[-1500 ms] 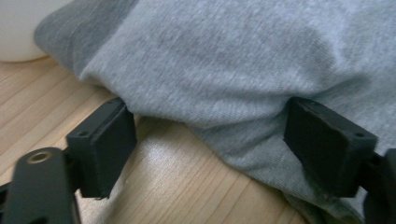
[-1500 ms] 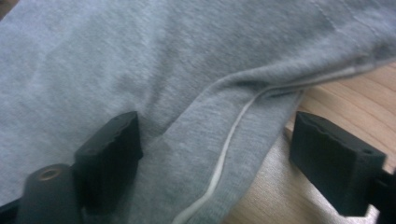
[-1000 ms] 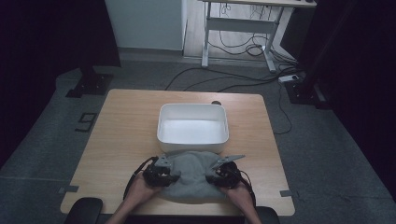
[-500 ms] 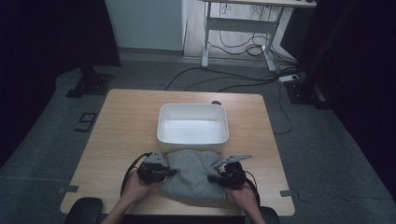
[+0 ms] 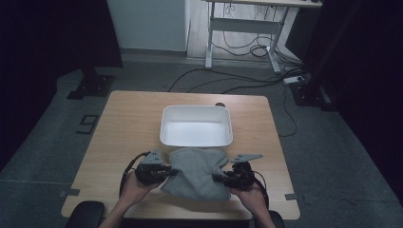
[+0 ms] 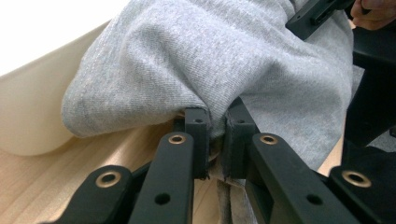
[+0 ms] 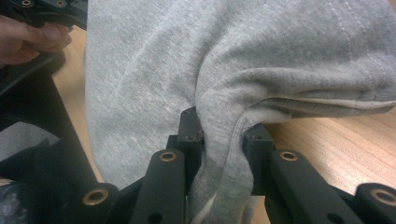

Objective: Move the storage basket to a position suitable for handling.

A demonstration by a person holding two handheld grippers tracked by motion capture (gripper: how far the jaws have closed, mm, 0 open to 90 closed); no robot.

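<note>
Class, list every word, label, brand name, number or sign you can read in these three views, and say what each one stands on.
None can be read: the grey garment, the white tub, the wooden table and both grippers, left and right, carry no legible print. The small dark marks on the floor left of the table are too small to read.

Grey garment (image 5: 197, 173), white tub (image 5: 196, 125)

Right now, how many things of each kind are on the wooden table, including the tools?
Grey cloth garment: 1
White tub: 1
Hand-held tools: 2, left tool and right tool, each shut on the garment
Total: 4
</note>
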